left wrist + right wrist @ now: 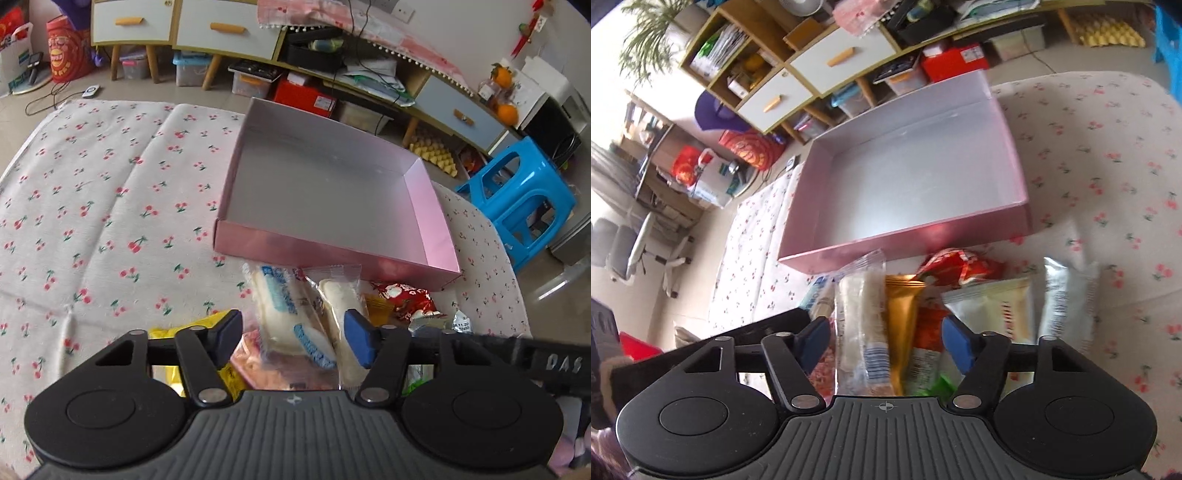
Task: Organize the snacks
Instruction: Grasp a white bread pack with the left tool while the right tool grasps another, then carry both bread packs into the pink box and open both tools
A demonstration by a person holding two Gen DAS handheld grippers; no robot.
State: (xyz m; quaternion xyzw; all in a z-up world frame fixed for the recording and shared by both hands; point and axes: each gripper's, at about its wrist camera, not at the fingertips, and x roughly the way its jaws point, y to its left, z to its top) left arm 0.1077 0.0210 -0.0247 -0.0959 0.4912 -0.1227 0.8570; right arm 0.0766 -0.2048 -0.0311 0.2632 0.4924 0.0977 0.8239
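Note:
An empty pink box point(332, 254) lies open on the cherry-print cloth; it also shows in the right wrist view point(905, 243). A pile of wrapped snacks lies just in front of it. My left gripper point(293, 338) is open above the pile, its jaws either side of a white-and-blue wrapped cake point(288, 314) and a clear-wrapped white bar point(341, 306). My right gripper point(882, 345) is open over a clear-wrapped white bar point(858, 325), a gold packet point(899, 317) and a red packet point(927, 332). Neither grips anything.
A red snack bag point(402, 299) and a yellow packet point(184, 330) lie in the pile. Cream and silver packets point(1067, 299) lie to the right. A blue stool point(517, 199) and low cabinets point(229, 33) stand beyond the table edge. The left gripper's body point(701, 339) is at my right gripper's left.

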